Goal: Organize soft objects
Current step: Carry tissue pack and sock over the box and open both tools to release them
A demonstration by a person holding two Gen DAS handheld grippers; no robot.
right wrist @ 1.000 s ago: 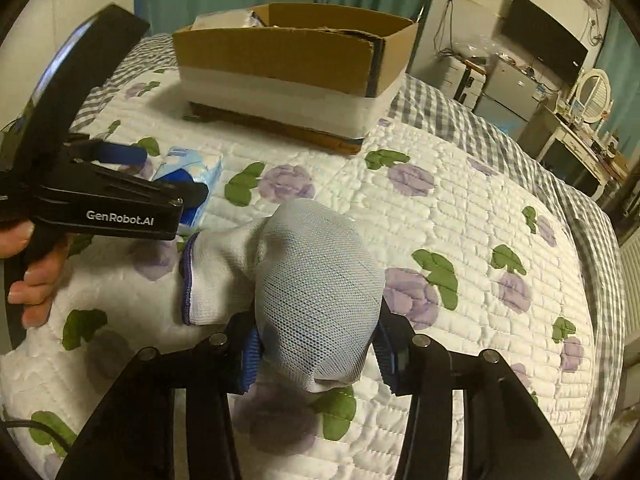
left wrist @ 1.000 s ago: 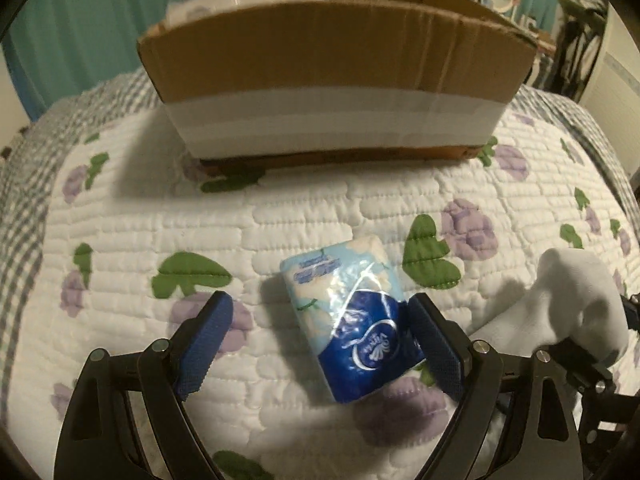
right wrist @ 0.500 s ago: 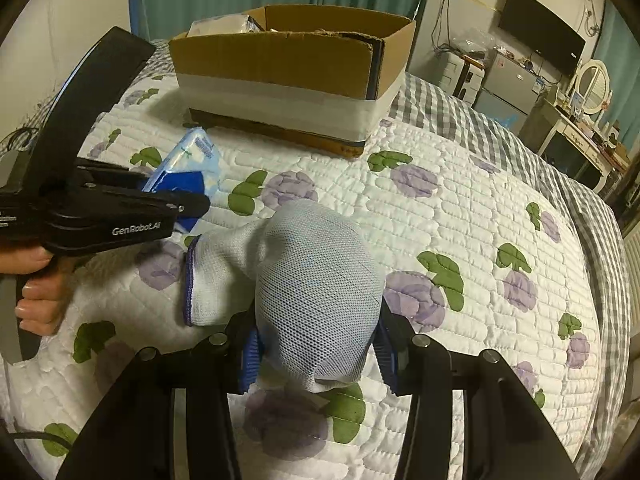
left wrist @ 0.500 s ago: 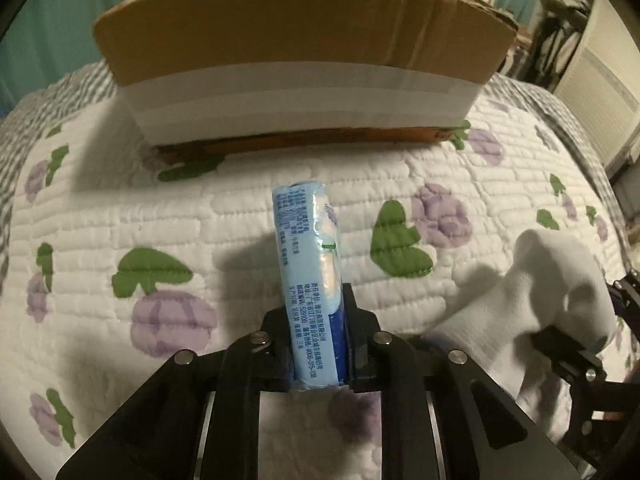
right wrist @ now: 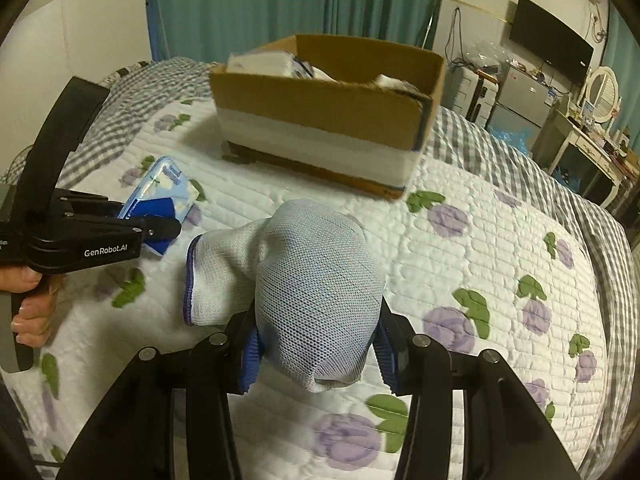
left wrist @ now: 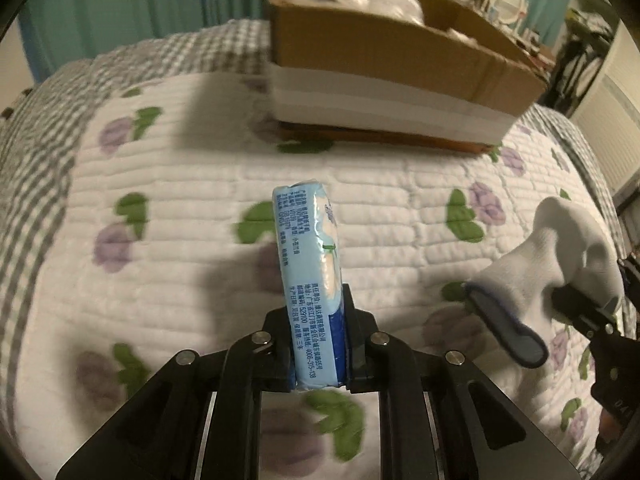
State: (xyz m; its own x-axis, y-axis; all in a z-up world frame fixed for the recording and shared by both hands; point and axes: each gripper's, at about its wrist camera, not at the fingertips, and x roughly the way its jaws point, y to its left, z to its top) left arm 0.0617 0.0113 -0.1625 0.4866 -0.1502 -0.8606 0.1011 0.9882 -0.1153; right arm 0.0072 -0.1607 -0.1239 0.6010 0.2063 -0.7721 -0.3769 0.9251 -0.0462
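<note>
Cardboard box (right wrist: pixel 320 120) on the quilt (right wrist: pixel 500 240), white packs inside.
Left gripper (left wrist: pixel 318 344) pinches a tissue pack (left wrist: pixel 310 264); right gripper (right wrist: pixel 316 354) clamps a sock (right wrist: pixel 316 288).

Cardboard box (right wrist: pixel 320 120) set on the quilt (right wrist: pixel 500 248), packets seen inside it, tissue pack (right wrist: pixel 160 196) left of the sock (right wrist: pixel 312 280), both before the box

Black grippers (right wrist: pixel 316 356), blue pads (right wrist: pixel 250 364) — "GenRobot.AI" mark
</note>
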